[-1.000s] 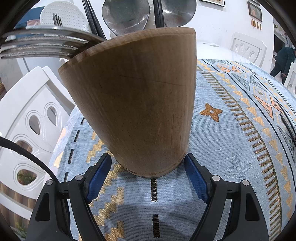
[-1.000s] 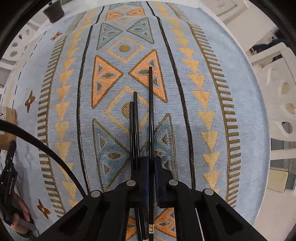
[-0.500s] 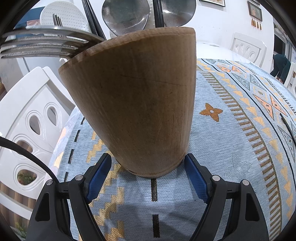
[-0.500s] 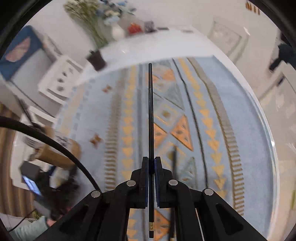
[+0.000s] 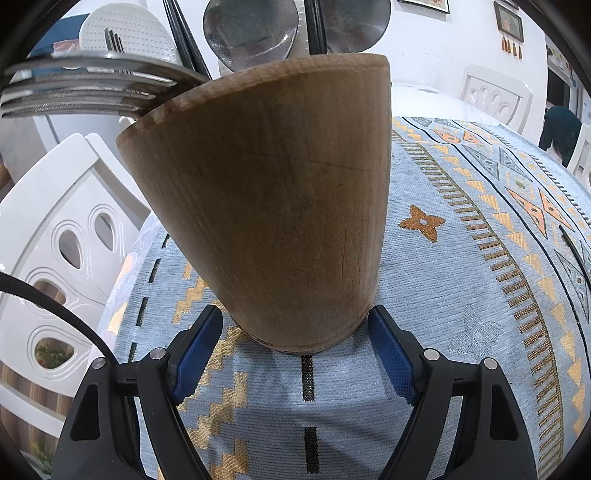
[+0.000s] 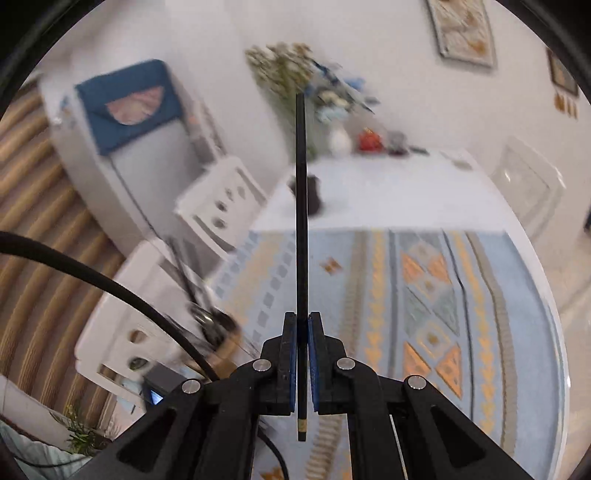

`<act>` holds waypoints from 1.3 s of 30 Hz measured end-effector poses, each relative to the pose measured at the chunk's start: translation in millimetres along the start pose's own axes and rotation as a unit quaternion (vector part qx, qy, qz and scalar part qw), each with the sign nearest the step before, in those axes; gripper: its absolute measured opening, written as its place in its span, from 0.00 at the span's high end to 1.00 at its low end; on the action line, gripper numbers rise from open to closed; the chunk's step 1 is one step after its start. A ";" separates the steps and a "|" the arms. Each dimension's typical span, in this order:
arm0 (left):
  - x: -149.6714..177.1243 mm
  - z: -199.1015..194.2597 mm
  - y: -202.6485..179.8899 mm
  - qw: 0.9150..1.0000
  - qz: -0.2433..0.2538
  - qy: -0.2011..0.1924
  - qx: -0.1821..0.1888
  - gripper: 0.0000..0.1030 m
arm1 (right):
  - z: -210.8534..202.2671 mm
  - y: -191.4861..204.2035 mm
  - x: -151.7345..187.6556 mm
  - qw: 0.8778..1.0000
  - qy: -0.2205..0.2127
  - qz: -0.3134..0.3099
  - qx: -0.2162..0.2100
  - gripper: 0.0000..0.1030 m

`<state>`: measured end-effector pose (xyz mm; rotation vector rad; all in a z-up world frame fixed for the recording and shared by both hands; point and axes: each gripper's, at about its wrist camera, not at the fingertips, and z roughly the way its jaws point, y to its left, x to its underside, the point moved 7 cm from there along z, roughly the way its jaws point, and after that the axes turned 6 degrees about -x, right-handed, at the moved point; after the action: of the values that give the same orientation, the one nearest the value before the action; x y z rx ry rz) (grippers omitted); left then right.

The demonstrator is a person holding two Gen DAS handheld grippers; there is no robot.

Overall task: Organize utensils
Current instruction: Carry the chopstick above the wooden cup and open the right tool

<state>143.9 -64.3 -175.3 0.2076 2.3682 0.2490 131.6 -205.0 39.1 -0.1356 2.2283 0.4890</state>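
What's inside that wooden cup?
Sticking out of the wooden cup are forks, two spoons and black chopsticks. Their lower ends and the cup's bottom are hidden by its wall, so anything shorter cannot be seen.

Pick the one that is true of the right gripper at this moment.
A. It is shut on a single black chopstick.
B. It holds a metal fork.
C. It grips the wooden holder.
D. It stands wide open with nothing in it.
A: in the right wrist view the right gripper has its blue pads pressed together on one black chopstick that sticks out ahead of it.
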 end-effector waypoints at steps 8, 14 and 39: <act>0.0 0.0 -0.1 1.000 0.000 0.000 0.000 0.22 | 24.2 68.4 -31.7 0.995 -0.028 -0.053 -0.075 0.95; -0.1 0.0 -0.5 1.000 0.000 0.000 0.000 0.22 | 52.1 94.7 -28.1 0.993 -0.022 -0.083 -0.081 0.95; 0.0 -0.2 -0.7 1.000 0.000 0.000 0.000 0.22 | 88.7 84.8 -16.5 0.996 -0.030 -0.074 -0.041 0.95</act>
<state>143.8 -65.0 -175.3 0.2075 2.3678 0.2501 183.9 -93.5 25.7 -0.3212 2.1226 0.4965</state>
